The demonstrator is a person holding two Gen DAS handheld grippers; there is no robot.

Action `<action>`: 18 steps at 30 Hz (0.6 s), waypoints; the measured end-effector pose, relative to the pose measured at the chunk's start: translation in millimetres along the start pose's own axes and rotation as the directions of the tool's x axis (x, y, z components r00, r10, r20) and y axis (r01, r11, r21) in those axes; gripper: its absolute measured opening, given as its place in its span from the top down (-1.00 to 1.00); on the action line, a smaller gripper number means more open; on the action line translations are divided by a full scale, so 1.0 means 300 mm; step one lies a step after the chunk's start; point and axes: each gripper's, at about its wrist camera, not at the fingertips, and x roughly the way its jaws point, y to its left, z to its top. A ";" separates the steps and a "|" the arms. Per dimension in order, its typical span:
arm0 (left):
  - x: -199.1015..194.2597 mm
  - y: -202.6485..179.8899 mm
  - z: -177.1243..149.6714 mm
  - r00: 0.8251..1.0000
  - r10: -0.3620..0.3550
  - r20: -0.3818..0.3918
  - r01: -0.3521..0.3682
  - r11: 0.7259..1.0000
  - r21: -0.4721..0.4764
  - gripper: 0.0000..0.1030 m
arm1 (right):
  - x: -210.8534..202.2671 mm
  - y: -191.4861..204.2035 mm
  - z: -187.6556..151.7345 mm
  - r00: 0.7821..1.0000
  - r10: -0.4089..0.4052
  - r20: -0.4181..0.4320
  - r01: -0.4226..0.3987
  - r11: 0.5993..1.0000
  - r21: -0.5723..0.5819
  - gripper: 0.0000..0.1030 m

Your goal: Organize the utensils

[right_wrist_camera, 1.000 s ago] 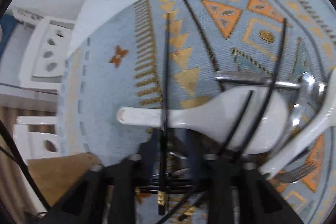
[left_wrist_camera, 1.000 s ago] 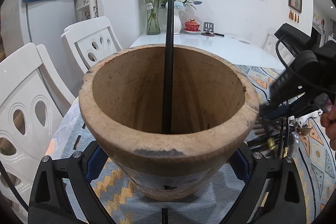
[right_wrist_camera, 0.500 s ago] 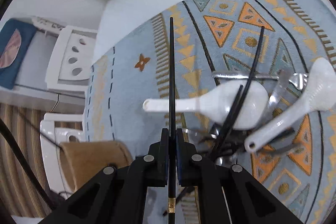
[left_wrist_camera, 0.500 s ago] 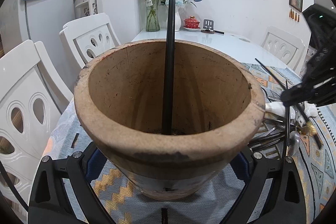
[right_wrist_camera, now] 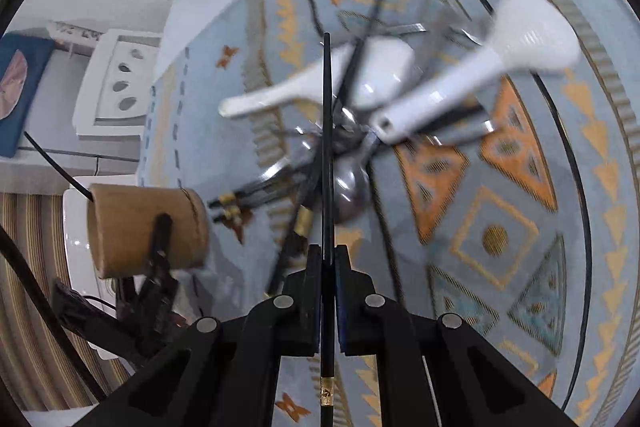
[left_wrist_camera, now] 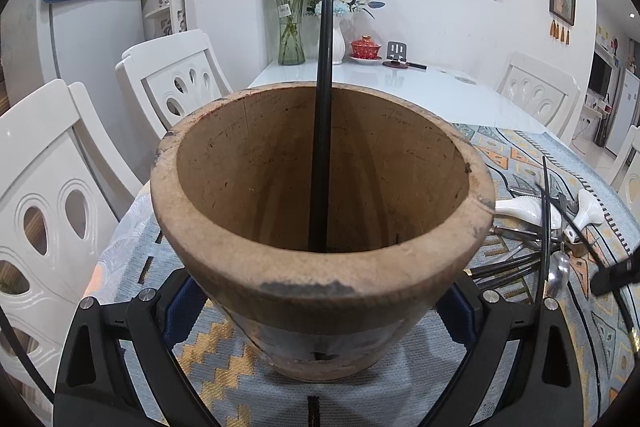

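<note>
My left gripper [left_wrist_camera: 320, 307] is shut on a brown pot [left_wrist_camera: 320, 279], one finger on each side of it. One black chopstick [left_wrist_camera: 322, 107] stands in the pot. My right gripper [right_wrist_camera: 328, 255] is shut on another black chopstick [right_wrist_camera: 327, 147] and holds it in the air over the utensil pile. That pile holds two white spoons [right_wrist_camera: 320, 89] [right_wrist_camera: 480, 67], a metal spoon [right_wrist_camera: 352, 187] and black chopsticks with gold ends [right_wrist_camera: 256, 195]. In the right wrist view the pot [right_wrist_camera: 148, 227] is at the left. In the left wrist view the pile [left_wrist_camera: 532, 259] lies right of the pot.
A blue and orange patterned cloth [right_wrist_camera: 500, 239] covers this end of the white table [left_wrist_camera: 400, 79]. White chairs [left_wrist_camera: 176, 75] stand along the left side. Vases with flowers [left_wrist_camera: 292, 27] and a red lidded cup [left_wrist_camera: 365, 47] stand at the far end.
The right gripper closed on a black chopstick in the pile and lifted it clear, moving away from the spoons. In the left view it slid to the right edge. The pot stayed still.
</note>
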 end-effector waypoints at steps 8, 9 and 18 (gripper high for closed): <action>-0.007 -0.016 0.002 1.000 0.028 0.006 -0.028 0.999 0.023 -0.89 | 0.046 -0.048 -0.014 0.998 -0.047 -0.030 0.047 0.999 0.007 0.90; -0.008 -0.016 0.002 1.000 0.029 0.007 -0.029 0.999 0.023 -0.89 | 0.053 -0.049 -0.011 0.998 -0.050 -0.037 0.050 0.999 0.005 0.90; -0.019 -0.011 0.008 0.999 0.024 0.028 -0.025 0.999 0.033 -0.89 | 0.110 -0.054 0.049 0.997 -0.025 -0.072 0.026 0.999 0.022 0.90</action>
